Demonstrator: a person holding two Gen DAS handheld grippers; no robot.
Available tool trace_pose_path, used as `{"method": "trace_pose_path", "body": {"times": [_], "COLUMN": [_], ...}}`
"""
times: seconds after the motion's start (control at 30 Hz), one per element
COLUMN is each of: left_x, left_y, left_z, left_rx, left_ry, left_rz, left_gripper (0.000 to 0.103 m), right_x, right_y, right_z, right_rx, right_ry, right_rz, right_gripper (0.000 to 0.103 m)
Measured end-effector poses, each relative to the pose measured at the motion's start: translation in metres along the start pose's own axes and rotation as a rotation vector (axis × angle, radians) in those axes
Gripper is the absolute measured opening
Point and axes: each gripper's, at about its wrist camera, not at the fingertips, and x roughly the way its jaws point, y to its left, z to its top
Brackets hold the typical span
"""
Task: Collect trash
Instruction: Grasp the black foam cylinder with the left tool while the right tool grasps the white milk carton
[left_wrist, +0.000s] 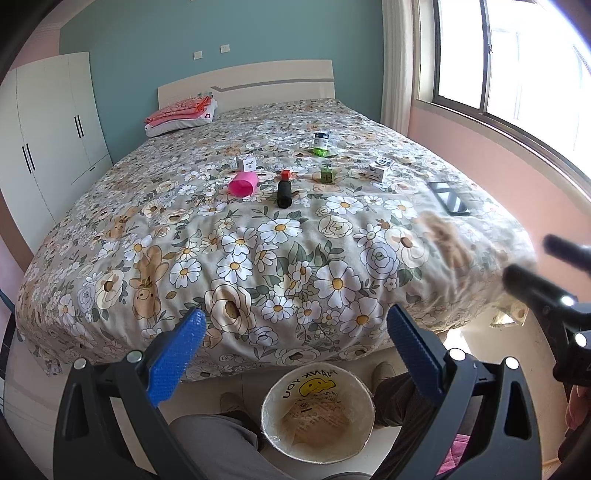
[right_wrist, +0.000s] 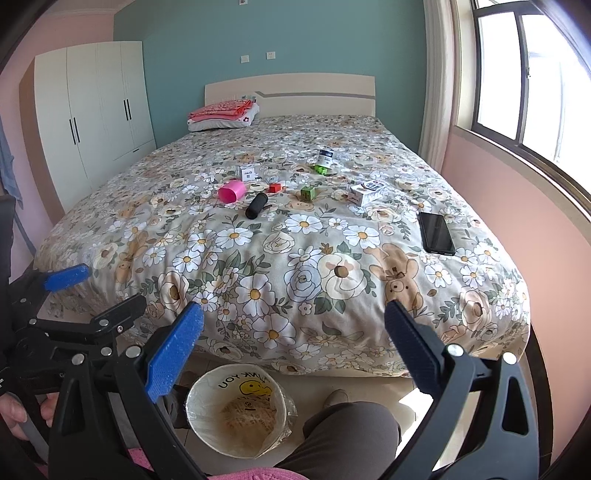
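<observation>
1. Both sets of blue-padded fingers are spread wide with nothing between them: the left gripper (left_wrist: 295, 347) and the right gripper (right_wrist: 293, 341) hang side by side over the foot of the bed.
2. Down at 6 o'clock, between the person's knees, stands the round bin lined with a smiley-face plastic bag (left_wrist: 275, 397); crumpled brownish paper lies in its bottom.
3. Across the middle spreads the floral, bear-print quilt (right_wrist: 280, 266), and at 3 o'clock a black smartphone (right_wrist: 436, 233) lies flat near the right edge.
4. Farther up, toward 12 o'clock, comes the clutter: a pink plastic cup on its side (right_wrist: 231, 191), a black cylinder (right_wrist: 256, 205) just beside it, a small red cube (right_wrist: 274, 187), a green cube (right_wrist: 307, 192) and a white carton (right_wrist: 365, 192).
5. Beyond those, a small white box (right_wrist: 248, 172) and a white-and-green bottle (right_wrist: 324, 159).
6. Farthest off, folded pink bedding (right_wrist: 221, 110) sits by the headboard at 11 o'clock.
</observation>
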Motion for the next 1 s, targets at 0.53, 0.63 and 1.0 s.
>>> {"method": "trace_pose_path", "body": {"times": [0.53, 0.63, 1.0], "left_x": [0.1, 0.121, 0.204], "left_y": [0.016, 0.019, 0.039], "left_z": [0.091, 0.103, 0.147], "left_rx": [-0.099, -0.101, -0.165], "left_ry": [0.005, 0.015, 0.062], "left_rz": [-0.008, 0.004, 0.03], "left_gripper": [0.1, 0.1, 0.1], "right_x": [0.123, 0.152, 0.262], "right_y": [-0.052, -0.058, -0.069], "right_z": [0.105, 0.122, 0.179], "right_rx": [0.069, 0.081, 0.108], "right_ry": [0.006, 0.018, 0.067], "right_rz": [-0.119, -0.144, -0.217], "right_gripper": [0.096, 0.096, 0.096]}}
